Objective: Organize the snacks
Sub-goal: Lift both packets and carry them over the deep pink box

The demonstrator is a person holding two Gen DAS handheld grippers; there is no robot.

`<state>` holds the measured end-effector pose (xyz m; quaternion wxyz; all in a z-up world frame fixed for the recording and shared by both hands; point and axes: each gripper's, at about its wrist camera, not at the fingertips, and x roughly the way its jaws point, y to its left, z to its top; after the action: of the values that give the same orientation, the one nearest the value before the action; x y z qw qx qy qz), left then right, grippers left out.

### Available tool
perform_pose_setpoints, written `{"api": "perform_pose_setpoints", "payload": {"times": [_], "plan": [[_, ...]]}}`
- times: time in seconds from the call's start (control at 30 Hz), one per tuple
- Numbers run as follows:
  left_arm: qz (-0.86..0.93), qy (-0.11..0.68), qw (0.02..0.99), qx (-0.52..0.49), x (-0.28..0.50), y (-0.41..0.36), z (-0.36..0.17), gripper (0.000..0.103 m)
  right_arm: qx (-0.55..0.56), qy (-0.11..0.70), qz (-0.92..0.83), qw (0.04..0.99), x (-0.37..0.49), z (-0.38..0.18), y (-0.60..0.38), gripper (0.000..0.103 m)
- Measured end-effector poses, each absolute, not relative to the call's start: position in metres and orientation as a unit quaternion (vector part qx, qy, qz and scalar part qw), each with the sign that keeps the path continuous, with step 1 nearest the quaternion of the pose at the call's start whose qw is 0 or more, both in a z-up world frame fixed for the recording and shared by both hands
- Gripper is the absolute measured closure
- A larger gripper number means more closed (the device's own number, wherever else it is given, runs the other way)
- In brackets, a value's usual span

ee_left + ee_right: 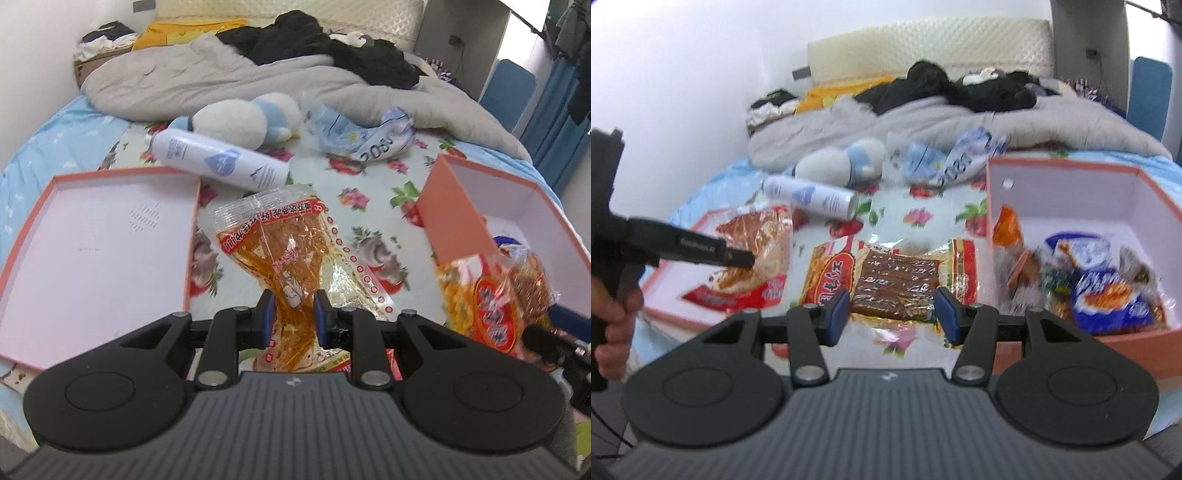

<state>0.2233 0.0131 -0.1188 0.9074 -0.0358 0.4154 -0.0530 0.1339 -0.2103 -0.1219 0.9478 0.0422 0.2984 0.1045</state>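
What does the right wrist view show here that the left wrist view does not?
Only the right wrist view: the person's hand on the left tool's handle, and the blue snack packets inside the pink box.
Only the left wrist view: the left tool pinching the orange snack bag.
Both: the white spray can, the plush toy, the box lid.

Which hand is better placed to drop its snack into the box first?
Right. The right gripper holds the brown snack packet just beside the pink box already holding snacks. The left gripper, shut on the orange snack bag, sits nearer the empty lid.
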Motion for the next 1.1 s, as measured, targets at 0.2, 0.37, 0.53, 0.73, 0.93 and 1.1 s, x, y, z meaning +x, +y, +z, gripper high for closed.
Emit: {"api": "perform_pose_setpoints", "payload": {"times": [0.2, 0.37, 0.53, 0.73, 0.93, 1.1], "plan": [[-0.082, 0.387, 0.917, -0.038, 0.226, -0.013, -0.082, 0.077, 0.041, 0.266, 0.087, 0.959, 0.139, -0.090, -0.231, 0.050], [-0.111, 0.360, 0.926, -0.032, 0.232, -0.043, -0.048, 0.077, 0.042, 0.240, 0.068, 0.967, 0.142, -0.064, -0.255, 0.050], [-0.147, 0.346, 0.926, -0.026, 0.242, -0.085, -0.025, 0.077, 0.041, 0.218, 0.046, 0.974, 0.148, -0.046, -0.281, 0.050], [-0.190, 0.345, 0.918, -0.033, 0.258, -0.141, -0.022, 0.077, 0.030, 0.217, 0.023, 0.975, 0.158, -0.046, -0.314, 0.050], [-0.217, 0.394, 0.892, -0.039, 0.282, -0.198, -0.057, 0.077, 0.049, 0.246, -0.009, 0.968, 0.174, -0.074, -0.361, 0.049], [-0.220, 0.418, 0.881, -0.017, 0.301, -0.241, -0.085, 0.077, 0.079, 0.274, -0.028, 0.958, 0.187, -0.105, -0.394, 0.049]]}}
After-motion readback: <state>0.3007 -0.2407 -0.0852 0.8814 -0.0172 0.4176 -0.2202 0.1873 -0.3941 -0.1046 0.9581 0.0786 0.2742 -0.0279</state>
